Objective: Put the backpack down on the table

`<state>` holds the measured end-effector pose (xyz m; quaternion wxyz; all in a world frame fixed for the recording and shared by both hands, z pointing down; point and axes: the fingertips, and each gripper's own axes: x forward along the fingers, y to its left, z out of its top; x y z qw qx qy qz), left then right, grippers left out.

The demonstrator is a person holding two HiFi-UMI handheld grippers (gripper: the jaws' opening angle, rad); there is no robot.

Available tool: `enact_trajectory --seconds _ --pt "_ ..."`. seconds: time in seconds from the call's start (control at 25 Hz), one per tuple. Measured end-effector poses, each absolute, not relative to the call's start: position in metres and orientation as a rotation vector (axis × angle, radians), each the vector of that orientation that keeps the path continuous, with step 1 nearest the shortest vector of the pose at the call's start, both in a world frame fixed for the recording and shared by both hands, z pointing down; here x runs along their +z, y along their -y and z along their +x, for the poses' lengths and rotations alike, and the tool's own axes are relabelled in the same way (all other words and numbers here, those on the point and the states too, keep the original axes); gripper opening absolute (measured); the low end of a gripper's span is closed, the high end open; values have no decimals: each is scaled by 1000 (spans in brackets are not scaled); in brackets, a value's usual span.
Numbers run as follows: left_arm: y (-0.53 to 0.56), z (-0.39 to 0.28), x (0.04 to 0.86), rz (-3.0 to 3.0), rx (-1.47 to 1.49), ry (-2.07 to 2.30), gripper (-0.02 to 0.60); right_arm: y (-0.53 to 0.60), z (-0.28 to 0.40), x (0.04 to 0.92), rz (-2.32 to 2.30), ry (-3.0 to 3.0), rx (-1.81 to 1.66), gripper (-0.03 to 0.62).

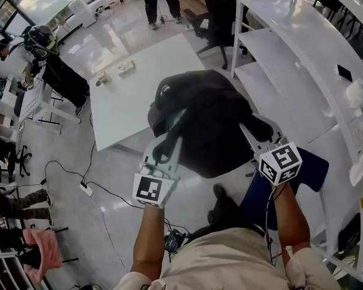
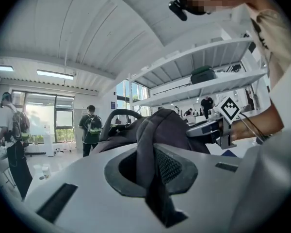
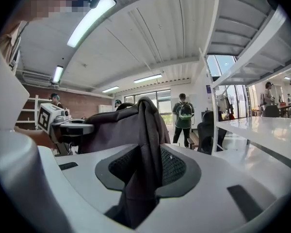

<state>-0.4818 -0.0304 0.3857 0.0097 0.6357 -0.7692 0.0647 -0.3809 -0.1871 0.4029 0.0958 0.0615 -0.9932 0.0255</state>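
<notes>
A black backpack (image 1: 206,125) hangs in the air between my two grippers, over the floor at the near right corner of the white table (image 1: 124,101). My left gripper (image 1: 164,151) is shut on a dark strap (image 2: 146,144) at the pack's left side; the strap runs up between the pads. My right gripper (image 1: 258,135) is shut on a fold of the pack's fabric (image 3: 146,130) at its right side. In the left gripper view the backpack (image 2: 174,127) bulges ahead of the left gripper (image 2: 153,168), with the right gripper (image 2: 208,128) beyond. The right gripper (image 3: 145,168) view shows the left gripper (image 3: 70,127) opposite.
Two small items (image 1: 126,68) lie at the table's far edge. White shelving (image 1: 302,47) stands to the right, with a black office chair (image 1: 215,17) behind it. A blue object (image 1: 308,171) sits under my right arm. People stand at the left and far back. A cable (image 1: 91,192) runs over the floor.
</notes>
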Motion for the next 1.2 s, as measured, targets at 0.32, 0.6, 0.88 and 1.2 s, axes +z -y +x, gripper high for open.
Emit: enact_trajectory --seconds 0.32,0.6,0.88,1.2 --pt "55 -601 382 1828 162 2523 43 225 -521 397 -20 2930 64 137" --pt "91 -706 406 1680 153 2548 44 269 -642 426 -129 2846 120 137" --pt "135 -803 429 1611 110 2535 49 315 -745 470 -150 2717 246 156" --pt "146 -882 462 1424 167 2538 87 330 -812 477 -120 2762 114 175"
